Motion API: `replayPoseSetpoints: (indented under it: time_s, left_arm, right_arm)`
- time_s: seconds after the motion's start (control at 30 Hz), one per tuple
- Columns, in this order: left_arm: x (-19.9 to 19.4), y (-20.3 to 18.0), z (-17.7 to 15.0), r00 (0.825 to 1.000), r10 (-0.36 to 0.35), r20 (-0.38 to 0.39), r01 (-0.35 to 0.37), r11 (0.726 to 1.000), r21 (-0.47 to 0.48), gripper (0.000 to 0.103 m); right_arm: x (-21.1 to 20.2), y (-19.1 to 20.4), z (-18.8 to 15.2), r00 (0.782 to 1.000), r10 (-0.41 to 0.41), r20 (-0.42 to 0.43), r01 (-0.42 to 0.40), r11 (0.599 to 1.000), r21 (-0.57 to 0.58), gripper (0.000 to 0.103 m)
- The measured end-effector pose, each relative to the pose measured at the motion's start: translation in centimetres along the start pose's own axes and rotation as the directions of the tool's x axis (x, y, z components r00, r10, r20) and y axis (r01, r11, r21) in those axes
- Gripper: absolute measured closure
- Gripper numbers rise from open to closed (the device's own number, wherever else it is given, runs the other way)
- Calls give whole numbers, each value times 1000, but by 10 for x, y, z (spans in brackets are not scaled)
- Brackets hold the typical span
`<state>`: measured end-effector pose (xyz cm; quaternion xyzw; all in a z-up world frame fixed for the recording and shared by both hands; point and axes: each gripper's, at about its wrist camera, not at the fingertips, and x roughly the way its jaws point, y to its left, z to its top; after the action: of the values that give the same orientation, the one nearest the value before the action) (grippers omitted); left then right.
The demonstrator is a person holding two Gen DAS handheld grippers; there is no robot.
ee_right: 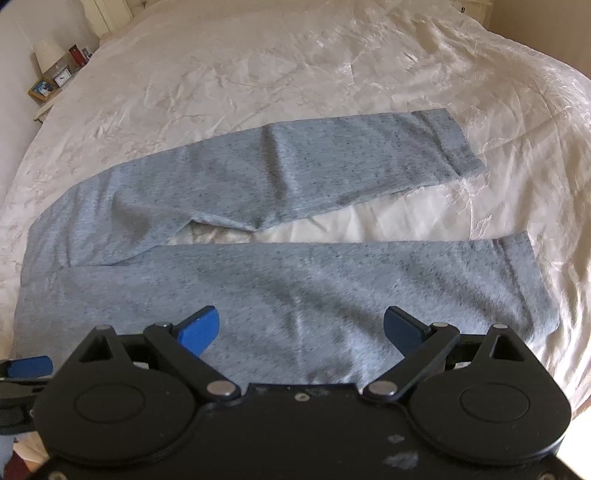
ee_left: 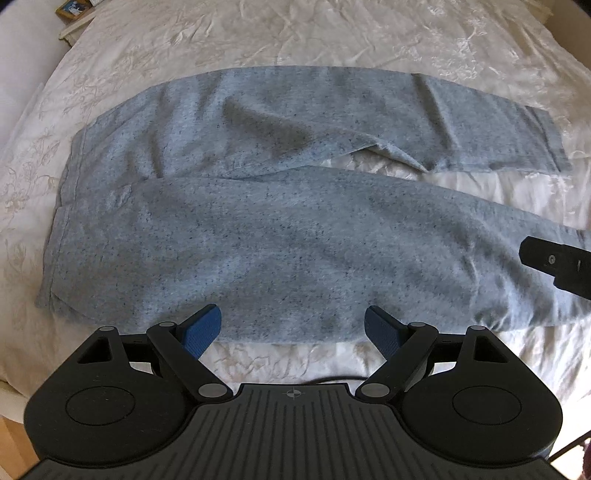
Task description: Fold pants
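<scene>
White quilted bedding fills both views, with a nightstand at the far left carrying a lamp, a small clock and a framed picture. We see the grey-blue speckled pants spread flat across the bed, waistband to the left, both legs running right and parted by a wedge of bare sheet. We note the left gripper over the near edge of the closer leg, jaws spread wide, nothing between its blue pads. We note the right gripper further along the same leg toward the cuff, jaws likewise spread and empty. Whether either gripper touches the cloth, we cannot tell.
</scene>
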<state>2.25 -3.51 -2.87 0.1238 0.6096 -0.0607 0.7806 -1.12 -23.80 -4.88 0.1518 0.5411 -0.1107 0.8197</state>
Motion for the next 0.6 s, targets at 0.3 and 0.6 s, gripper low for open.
replayPoseSetpoints:
  time_s: [0.3, 0.6]
  left_arm:
    - [8, -21, 23, 1000, 14, -7, -14, 999, -40, 23]
    - [-7, -27, 76, 976, 83, 202, -71, 995, -65, 28]
  right_arm:
    - [26, -33, 26, 999, 21, -37, -21, 1000, 5, 2]
    - [31, -69, 79, 981, 54, 187, -50, 998, -24, 3]
